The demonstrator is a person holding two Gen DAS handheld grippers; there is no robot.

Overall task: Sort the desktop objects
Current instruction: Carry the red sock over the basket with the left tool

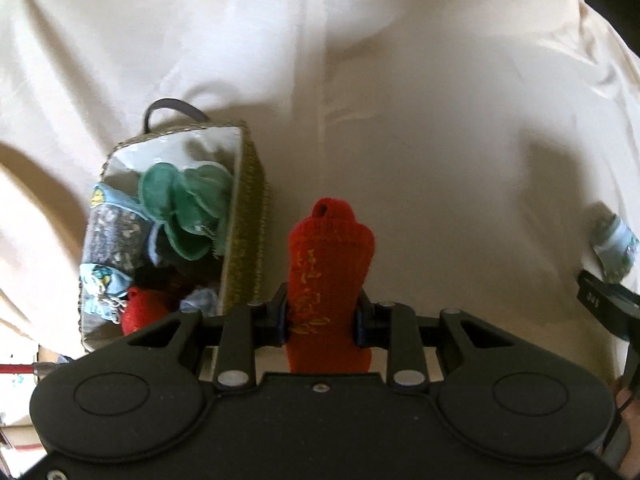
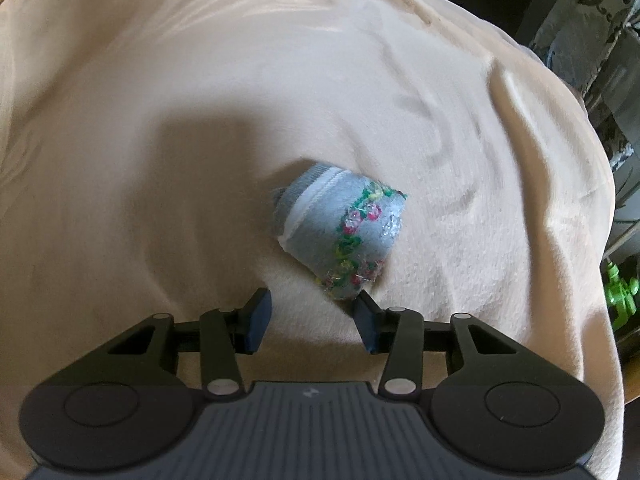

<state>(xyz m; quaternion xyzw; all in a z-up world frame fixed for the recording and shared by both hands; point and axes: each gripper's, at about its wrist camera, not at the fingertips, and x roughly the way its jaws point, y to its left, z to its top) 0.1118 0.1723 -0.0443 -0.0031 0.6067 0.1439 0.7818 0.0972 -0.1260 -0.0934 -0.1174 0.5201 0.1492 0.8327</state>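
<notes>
The left tool (image 1: 321, 316), clenched on the red sock (image 1: 330, 268), could drop it short of the basket (image 1: 246, 216), while the released right tool (image 2: 312, 320) may nudge the grey sock (image 2: 340, 232) aside.

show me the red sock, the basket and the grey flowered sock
red sock (image 1: 330, 256), left wrist view, on its knit middle above the gripper
basket (image 1: 250, 216), left wrist view, on its woven right wall
grey flowered sock (image 2: 340, 224), right wrist view, on its grey middle
</notes>
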